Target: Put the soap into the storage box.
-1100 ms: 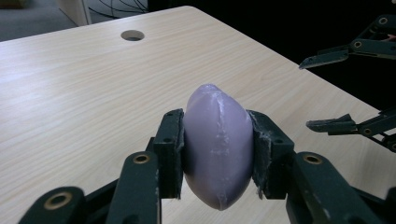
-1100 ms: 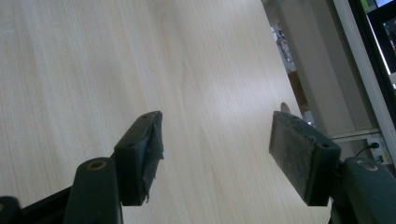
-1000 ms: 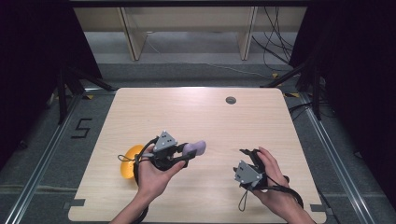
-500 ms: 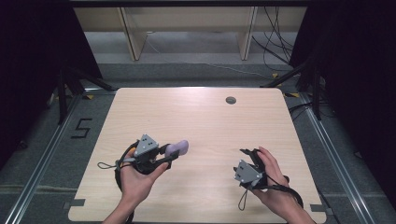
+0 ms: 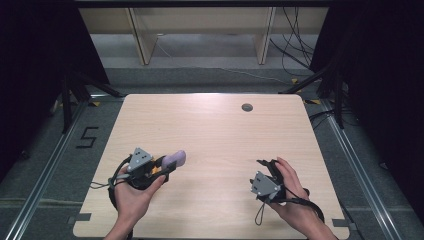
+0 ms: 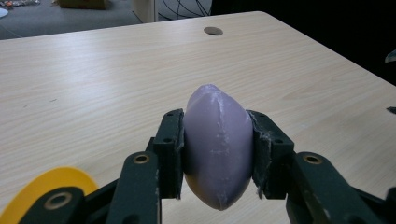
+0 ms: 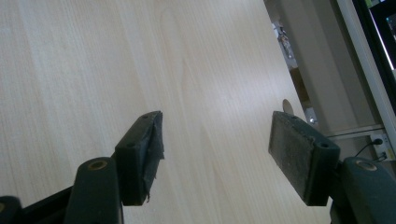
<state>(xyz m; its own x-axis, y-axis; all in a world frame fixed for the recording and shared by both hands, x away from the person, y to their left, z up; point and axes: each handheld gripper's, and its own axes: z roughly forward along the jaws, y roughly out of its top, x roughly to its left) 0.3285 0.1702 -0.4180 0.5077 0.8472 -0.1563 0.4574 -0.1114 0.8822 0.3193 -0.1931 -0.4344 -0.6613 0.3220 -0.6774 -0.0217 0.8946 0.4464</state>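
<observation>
A smooth purple oval lump is clamped between the two black pads of my left gripper, which is shut on it. From above, the purple lump sticks out to the right of my left gripper, near the table's front left. A flat yellow disc lies on the table just below and left of the jaws; only a sliver of the yellow disc peeks from under the gripper. My right gripper rests at the front right, and my right gripper is open with bare wood between its pads.
The light wooden table has a round cable hole near its far edge. Dark floor, metal rails and a shelf frame lie beyond the table. Cables trail from both grippers toward the front edge.
My left gripper has carried the purple lump to the left and slightly nearer the front edge, and now covers most of the yellow disc. The right gripper has stayed put.
</observation>
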